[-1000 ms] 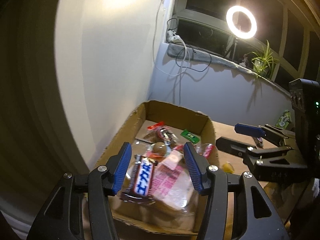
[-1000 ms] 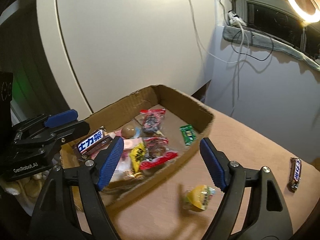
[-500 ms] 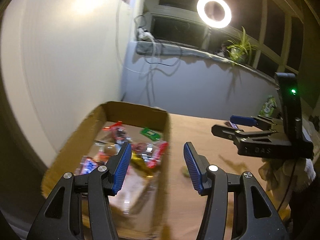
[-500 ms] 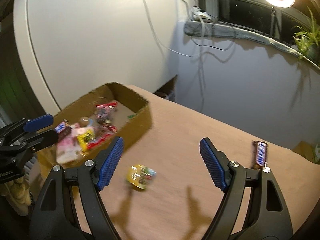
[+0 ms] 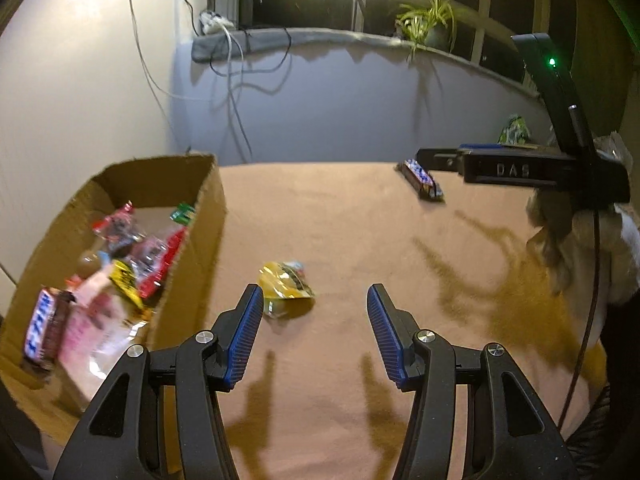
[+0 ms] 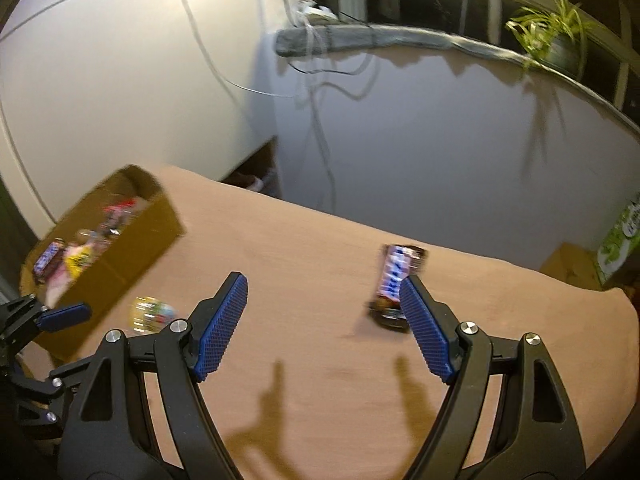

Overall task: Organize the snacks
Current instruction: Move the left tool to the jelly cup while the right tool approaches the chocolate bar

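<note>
A cardboard box (image 5: 208, 216) (image 6: 132, 240) full of wrapped snacks stands at the table's left end. A yellow snack packet (image 5: 286, 286) (image 6: 152, 312) lies on the tan tablecloth just right of the box. My left gripper (image 5: 316, 332) hovers open right behind that packet, nothing between its fingers. A brown chocolate bar (image 6: 394, 280) (image 5: 422, 180) with a blue-and-white label lies farther right. My right gripper (image 6: 324, 324) is open above the cloth, its right fingertip overlapping the bar's near end in the right wrist view.
A green package (image 6: 620, 240) (image 5: 514, 130) and a small cardboard piece (image 6: 568, 260) sit beyond the table's right end. Cables (image 6: 316, 92) hang down the wall from the sill, where a potted plant (image 5: 428, 24) stands. A gloved hand (image 5: 560, 240) holds the right gripper.
Both grippers swung right, away from above the box and out over the tablecloth. The yellow packet now sits ahead of the left gripper and the chocolate bar by the right one.
</note>
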{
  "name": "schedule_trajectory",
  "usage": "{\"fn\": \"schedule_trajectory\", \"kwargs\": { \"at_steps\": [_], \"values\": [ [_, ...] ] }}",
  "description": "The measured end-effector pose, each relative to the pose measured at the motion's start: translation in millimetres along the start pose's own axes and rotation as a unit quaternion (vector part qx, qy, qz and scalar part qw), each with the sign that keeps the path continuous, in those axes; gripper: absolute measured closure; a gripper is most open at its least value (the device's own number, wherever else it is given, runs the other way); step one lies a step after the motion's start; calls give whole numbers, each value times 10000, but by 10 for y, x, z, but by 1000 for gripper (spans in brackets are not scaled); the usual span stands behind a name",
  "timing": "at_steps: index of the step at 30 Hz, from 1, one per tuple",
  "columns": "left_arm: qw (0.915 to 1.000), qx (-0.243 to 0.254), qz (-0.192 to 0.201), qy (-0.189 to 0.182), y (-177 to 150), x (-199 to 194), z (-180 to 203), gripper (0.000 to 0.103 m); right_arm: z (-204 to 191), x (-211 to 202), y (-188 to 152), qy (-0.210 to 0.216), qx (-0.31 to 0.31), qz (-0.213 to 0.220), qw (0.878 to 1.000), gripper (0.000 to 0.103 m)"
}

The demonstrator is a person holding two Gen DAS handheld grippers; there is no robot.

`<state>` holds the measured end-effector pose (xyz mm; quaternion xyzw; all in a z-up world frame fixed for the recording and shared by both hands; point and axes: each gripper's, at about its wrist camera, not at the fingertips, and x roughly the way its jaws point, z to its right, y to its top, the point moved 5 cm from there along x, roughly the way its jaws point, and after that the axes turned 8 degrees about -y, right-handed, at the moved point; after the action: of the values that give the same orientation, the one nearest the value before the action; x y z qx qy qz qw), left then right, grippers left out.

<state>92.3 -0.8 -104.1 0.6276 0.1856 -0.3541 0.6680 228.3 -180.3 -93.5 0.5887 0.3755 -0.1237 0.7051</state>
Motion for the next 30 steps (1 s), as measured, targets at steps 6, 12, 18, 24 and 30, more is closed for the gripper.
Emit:
{"fn": "schedule_trajectory", "kwargs": {
  "at_steps": [6, 12, 18, 24, 30],
  "values": [
    [9998, -55, -137, 101, -29, 97, -3, 50, 371, 379, -17, -120, 381, -418, 9983, 22],
    [9993, -86, -296, 193, -15, 233, -52, 50, 426, 685, -35, -204, 376, -711, 9966, 22],
    [9981, -92, -477, 378, -10, 378, -104, 50, 449, 812, -78, -249, 378, -819, 9956, 22],
    [9968, -154, -607, 500, 10, 502, -167, 50, 462, 835, -94, -188, 449, -851, 9952, 22],
    [9960, -60, -657, 602, 80, 596, -168, 50, 435, 894, -103, -227, 395, -902, 9949, 22]
  ]
}}
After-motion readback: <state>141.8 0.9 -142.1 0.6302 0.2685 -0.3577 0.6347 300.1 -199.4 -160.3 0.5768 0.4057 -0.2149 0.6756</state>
